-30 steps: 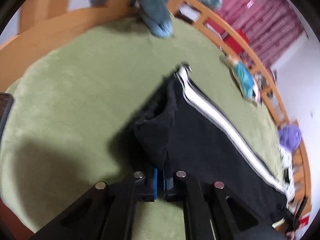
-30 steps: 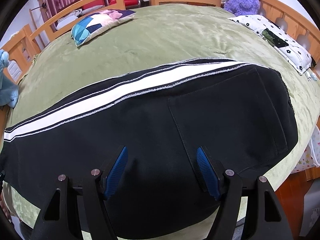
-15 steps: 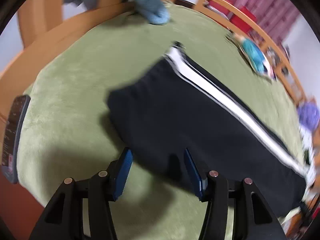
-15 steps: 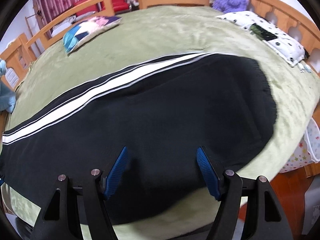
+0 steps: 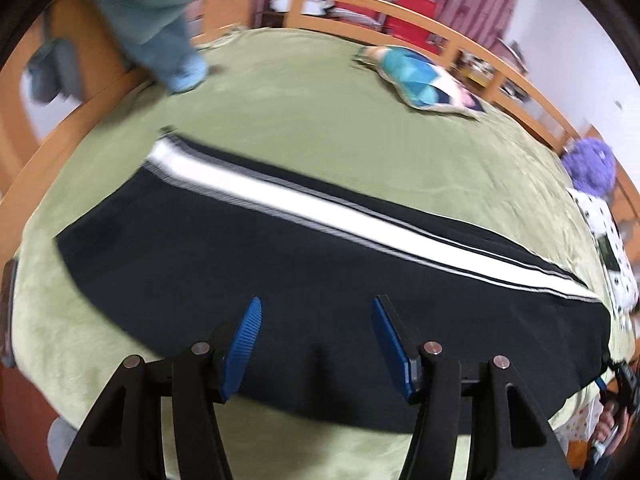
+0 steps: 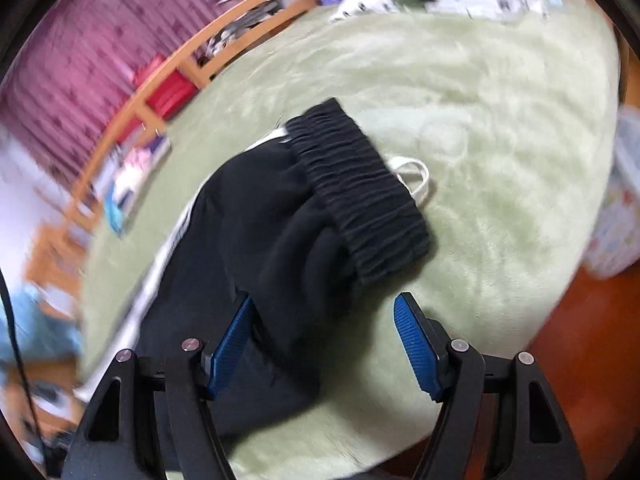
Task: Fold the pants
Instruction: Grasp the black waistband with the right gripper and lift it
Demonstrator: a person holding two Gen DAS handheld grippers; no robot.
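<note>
Left view: pants [image 5: 280, 272] flat on bed [image 5: 320, 120], white stripe far side. Right view only: waistband [image 6: 360, 196], drawstring [image 6: 416, 176]. Left tool [image 5: 316, 332] just opening, nothing gripped; right tool [image 6: 320, 336] released.

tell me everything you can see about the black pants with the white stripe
The black pants with a white side stripe look like soft knit track pants. They lie lengthwise and mostly flat on the green plush bed cover, legs stacked, the stripe along the far edge. The right wrist view shows a ribbed elastic waistband with a white drawstring loop poking out, and fabric bunched just below it. Both grippers stand open above the pants, pads not pressing on the fabric.
</note>
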